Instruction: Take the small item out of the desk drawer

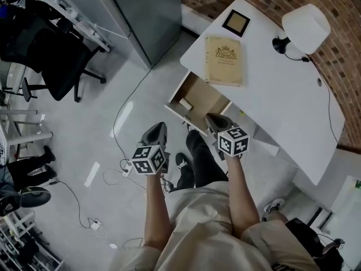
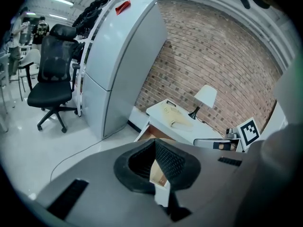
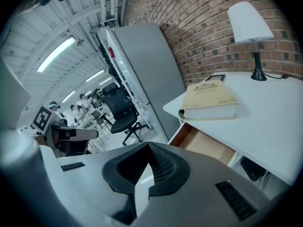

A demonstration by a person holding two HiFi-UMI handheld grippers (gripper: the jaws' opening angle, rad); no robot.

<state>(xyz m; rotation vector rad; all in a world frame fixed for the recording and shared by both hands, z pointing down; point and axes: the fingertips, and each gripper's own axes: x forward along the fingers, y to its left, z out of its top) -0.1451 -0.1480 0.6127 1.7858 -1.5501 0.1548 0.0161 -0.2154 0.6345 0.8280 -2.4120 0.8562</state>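
The white desk [image 1: 282,100] has one drawer [image 1: 206,97] pulled open toward me. A small pale box [image 1: 185,103] lies in the drawer's left front corner. My left gripper [image 1: 155,134] hangs shut and empty above the floor, just short of the drawer's front left. Its tips [image 2: 155,141] meet in the left gripper view, with the drawer [image 2: 151,132] beyond them. My right gripper [image 1: 217,123] is shut and empty at the drawer's front right corner. In the right gripper view its jaws [image 3: 149,144] are shut, and the open drawer [image 3: 210,145] lies ahead to the right.
On the desk lie a tan book [image 1: 224,60], a small dark picture frame [image 1: 236,22] and a white lamp [image 1: 306,27]. A grey cabinet [image 1: 146,10] stands left of the desk, with a black office chair [image 1: 62,61] farther left. Cables [image 1: 121,123] run across the floor.
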